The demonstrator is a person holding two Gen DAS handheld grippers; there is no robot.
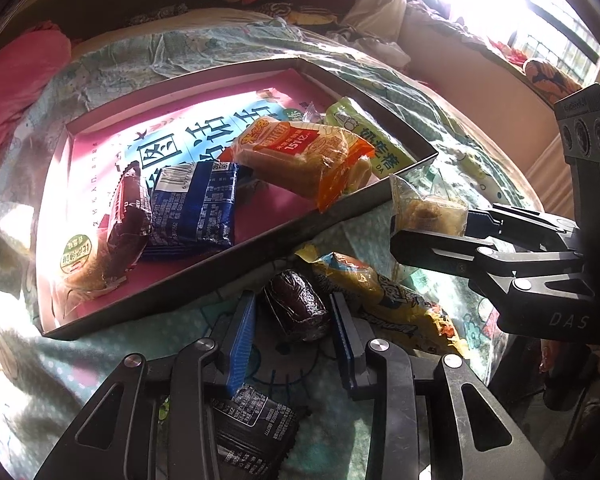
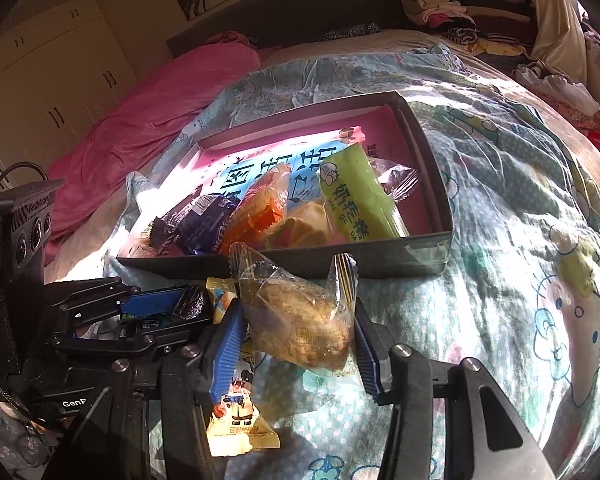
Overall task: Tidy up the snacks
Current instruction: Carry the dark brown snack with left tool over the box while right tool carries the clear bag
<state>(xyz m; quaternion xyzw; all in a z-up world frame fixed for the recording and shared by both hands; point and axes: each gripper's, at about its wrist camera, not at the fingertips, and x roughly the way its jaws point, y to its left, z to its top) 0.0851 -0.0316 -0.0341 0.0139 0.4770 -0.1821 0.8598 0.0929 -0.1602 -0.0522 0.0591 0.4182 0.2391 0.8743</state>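
On the bed stands a dark-rimmed box (image 1: 300, 236) (image 2: 380, 258) with a pink floor. In it lie an orange packet (image 1: 308, 152), a blue packet (image 1: 196, 208), a dark red packet (image 1: 128, 220) and a green packet (image 2: 360, 196). My left gripper (image 1: 292, 298) (image 2: 192, 306) is shut on a dark red wrapped snack (image 1: 296, 316), low over the quilt in front of the box. My right gripper (image 2: 296, 312) (image 1: 432, 224) is shut on a clear-wrapped pastry (image 2: 300, 320) (image 1: 428, 208), held near the box's front wall.
A yellow packet (image 1: 400, 300) (image 2: 236, 420) and a black packet (image 1: 252, 432) lie on the patterned quilt (image 2: 500, 280) under the grippers. A pink blanket (image 2: 160, 108) lies left of the box. Piled clothes (image 2: 440, 4) sit at the bed's far end, and a wardrobe (image 2: 40, 80) stands at far left.
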